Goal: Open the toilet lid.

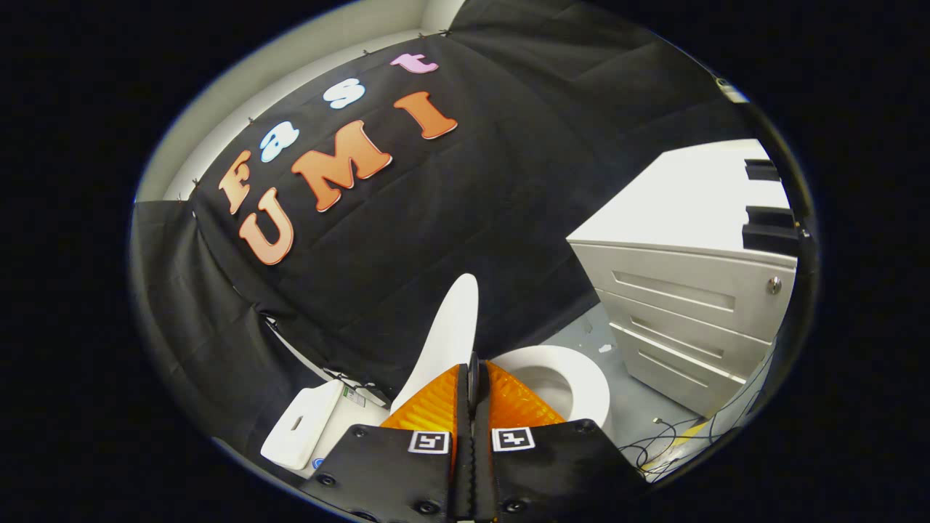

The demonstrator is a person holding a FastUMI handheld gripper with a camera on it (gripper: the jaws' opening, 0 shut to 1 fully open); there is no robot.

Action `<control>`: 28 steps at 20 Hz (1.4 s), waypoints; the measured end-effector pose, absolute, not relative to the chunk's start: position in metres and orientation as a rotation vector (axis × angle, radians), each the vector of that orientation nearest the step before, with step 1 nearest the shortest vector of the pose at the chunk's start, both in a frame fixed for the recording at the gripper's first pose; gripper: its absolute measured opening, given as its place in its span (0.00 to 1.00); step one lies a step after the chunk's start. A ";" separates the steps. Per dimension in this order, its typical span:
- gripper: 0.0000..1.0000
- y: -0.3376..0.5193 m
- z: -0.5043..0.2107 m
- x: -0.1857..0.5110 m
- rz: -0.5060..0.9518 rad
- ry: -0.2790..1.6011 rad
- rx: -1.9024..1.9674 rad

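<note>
Judging from how things lie, the task looks nearly complete: the toilet lid [445,341] stands raised, close to upright, and the toilet seat [581,378] beside it is uncovered, with the bowl opening showing. The gripper [473,381] has its two fingers drawn together with barely a gap between them, and the lower edge of the lid seems to sit right at their tips. Whether both fingers actually press on the lid edge cannot be told, since the contact point is hidden behind the fingers themselves. What seems left is small: tipping the lid the last bit back until it rests toward the tank [301,428], which sits on the far side of the lid from the seat, then letting go and drawing away.

Relative to the toilet lid, a pale drawer cabinet [690,319] stands well apart past the seat, on a grey floor [639,407] with loose cables [676,443] trailing near the cabinet's base.

As for writing, the gripper body carries two square black-and-white coded markers [429,442], which are patterns and not readable text. A small sticker [354,396] sits beside the tank, too small to read. No brand name can be made out on the toilet or the cabinet.
</note>
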State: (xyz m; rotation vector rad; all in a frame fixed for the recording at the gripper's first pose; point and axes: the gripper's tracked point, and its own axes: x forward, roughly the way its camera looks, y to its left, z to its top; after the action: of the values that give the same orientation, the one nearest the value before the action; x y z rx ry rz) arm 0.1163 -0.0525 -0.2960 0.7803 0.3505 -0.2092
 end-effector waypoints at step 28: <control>0.08 0.179 -0.103 0.177 0.098 0.308 0.362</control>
State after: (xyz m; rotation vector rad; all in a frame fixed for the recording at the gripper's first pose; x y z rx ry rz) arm 0.1769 0.1793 -0.1030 0.3624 0.3083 0.0983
